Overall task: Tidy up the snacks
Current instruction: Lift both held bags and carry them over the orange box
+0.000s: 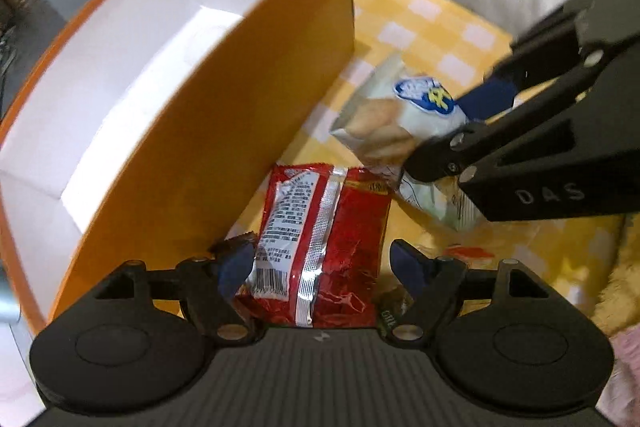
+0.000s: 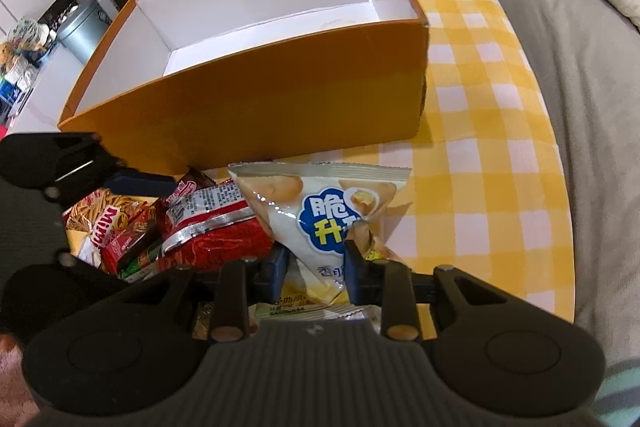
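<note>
An orange box [image 1: 224, 131] with a white empty inside stands on the yellow checked cloth; it also shows in the right wrist view [image 2: 288, 107]. A red snack packet [image 1: 320, 239] lies between the open fingers of my left gripper [image 1: 320, 267], by the box's wall; the left pad touches its edge. My right gripper [image 2: 314, 267] is shut on a white chip bag [image 2: 324, 211], tilted up just in front of the box. The same bag [image 1: 396, 115] and right gripper [image 1: 476, 123] show in the left wrist view. The red packet [image 2: 216, 223] lies left of the bag.
More snack packs, among them a Mimi stick pack [image 2: 108, 223] and small red and green packs [image 2: 136, 247], lie at the left. The yellow checked cloth [image 2: 480, 147] runs to the right. A grey sofa cushion [image 2: 580, 107] borders it.
</note>
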Available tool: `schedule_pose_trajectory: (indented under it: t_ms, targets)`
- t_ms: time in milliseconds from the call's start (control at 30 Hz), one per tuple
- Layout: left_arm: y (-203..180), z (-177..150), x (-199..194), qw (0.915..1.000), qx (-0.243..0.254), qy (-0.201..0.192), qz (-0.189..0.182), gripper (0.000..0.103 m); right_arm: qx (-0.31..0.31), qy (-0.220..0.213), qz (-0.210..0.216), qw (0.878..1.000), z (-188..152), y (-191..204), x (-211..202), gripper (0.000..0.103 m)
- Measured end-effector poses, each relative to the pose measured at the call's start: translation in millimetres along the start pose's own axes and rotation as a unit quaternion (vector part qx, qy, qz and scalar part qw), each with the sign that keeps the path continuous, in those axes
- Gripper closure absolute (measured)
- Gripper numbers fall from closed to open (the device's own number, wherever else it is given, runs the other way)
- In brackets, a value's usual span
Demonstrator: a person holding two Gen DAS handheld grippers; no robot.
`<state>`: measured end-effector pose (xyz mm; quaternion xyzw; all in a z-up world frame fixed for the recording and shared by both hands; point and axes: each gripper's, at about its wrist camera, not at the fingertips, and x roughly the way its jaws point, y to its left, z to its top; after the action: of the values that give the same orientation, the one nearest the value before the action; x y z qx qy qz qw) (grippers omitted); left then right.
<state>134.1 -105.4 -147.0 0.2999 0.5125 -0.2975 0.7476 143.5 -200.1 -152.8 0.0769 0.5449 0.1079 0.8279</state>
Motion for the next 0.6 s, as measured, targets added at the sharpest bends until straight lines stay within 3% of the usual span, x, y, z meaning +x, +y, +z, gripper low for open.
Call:
schedule_pose_trajectory:
  t_ms: [200,300,600]
  targets:
    - [10,8,19,0.9994,-0.014,0.024,-0.020,0.014,-0.001,0.009,0.005,1.000,5,0,8,0.076]
    - [12,5,21,0.9990,-0.022,0.020,-0.034,0.021,0.004,0.011,0.008,1.000,7,-3,10,0.076]
    - [12,-3,4,0.9966,-0.074,-0.001,-0.034,0.023,0.004,0.004,0.003,1.000,10,-2,8,0.077]
